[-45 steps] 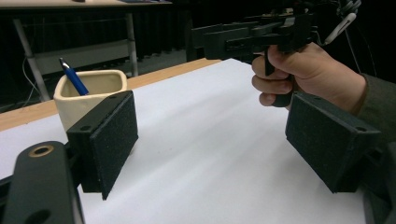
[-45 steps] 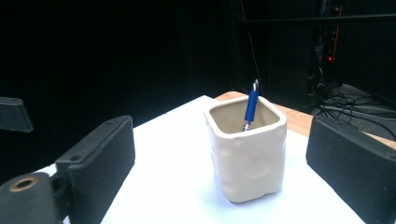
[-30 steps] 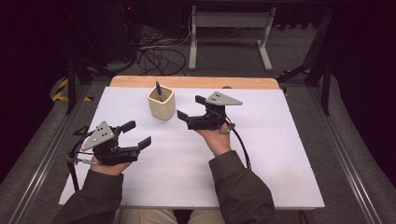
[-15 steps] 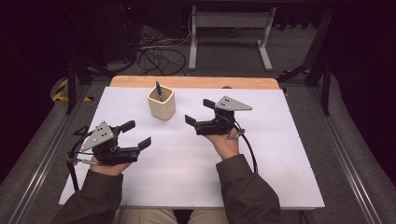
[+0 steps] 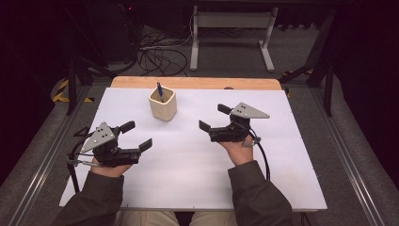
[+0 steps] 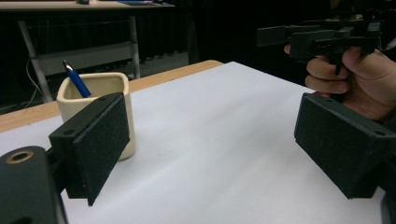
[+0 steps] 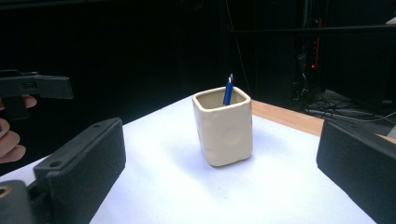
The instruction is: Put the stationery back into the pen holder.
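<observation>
A cream square cup (image 5: 163, 104) stands at the back left of the white table top (image 5: 188, 174) with a blue pen (image 5: 160, 90) upright in it. My left gripper (image 5: 137, 134) hovers at the near left, pointing right; its jaws have just been opening and nothing is between them. In the left gripper view its jaws (image 6: 215, 140) stand wide, with the cup (image 6: 98, 93) and pen (image 6: 77, 80) behind the left one. My right gripper (image 5: 213, 117) is open to the right of the cup and points at it. The cup (image 7: 225, 128) and pen (image 7: 228, 92) sit ahead of its jaws (image 7: 219, 163), apart from them.
A wooden strip (image 5: 197, 83) runs along the table's far edge. Beyond it are cables (image 5: 160, 56) on the floor and a metal frame (image 5: 230, 28). Metal rails (image 5: 42, 160) flank the table on both sides.
My right gripper has drawn away from the cup, to the right and a little toward the person. The left hand has stayed where it was.
</observation>
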Motion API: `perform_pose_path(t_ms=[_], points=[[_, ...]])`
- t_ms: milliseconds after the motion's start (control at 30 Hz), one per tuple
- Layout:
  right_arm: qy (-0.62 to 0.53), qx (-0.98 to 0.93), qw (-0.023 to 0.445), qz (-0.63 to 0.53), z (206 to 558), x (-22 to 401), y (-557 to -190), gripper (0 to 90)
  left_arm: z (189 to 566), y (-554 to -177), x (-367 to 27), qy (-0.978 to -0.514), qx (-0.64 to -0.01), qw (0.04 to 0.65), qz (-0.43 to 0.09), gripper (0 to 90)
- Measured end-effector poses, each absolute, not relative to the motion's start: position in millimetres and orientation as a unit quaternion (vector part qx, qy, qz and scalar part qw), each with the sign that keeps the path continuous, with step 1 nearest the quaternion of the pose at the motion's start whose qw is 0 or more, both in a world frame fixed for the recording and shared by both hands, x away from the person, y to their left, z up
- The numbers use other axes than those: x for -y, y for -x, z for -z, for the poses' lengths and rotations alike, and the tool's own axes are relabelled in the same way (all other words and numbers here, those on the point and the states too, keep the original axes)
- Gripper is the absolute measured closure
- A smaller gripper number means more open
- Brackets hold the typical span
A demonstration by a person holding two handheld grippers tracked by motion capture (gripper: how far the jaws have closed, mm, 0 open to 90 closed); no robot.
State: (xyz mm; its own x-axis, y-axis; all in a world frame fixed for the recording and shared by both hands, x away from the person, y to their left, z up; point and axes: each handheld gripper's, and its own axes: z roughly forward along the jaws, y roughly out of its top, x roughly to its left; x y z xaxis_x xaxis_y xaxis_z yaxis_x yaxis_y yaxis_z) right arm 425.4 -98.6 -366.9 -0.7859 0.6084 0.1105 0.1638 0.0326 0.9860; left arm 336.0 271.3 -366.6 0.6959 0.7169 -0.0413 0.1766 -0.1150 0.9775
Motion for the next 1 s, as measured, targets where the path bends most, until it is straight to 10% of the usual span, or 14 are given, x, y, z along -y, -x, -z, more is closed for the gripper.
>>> perform_pose_path(t_ms=[1000], points=[[-0.318, -0.669, 0.199, -0.642, 376, 175, -384, 1.4, 364, -336, -273, -0.706, -0.311, 0.59, -0.239, 8.2]])
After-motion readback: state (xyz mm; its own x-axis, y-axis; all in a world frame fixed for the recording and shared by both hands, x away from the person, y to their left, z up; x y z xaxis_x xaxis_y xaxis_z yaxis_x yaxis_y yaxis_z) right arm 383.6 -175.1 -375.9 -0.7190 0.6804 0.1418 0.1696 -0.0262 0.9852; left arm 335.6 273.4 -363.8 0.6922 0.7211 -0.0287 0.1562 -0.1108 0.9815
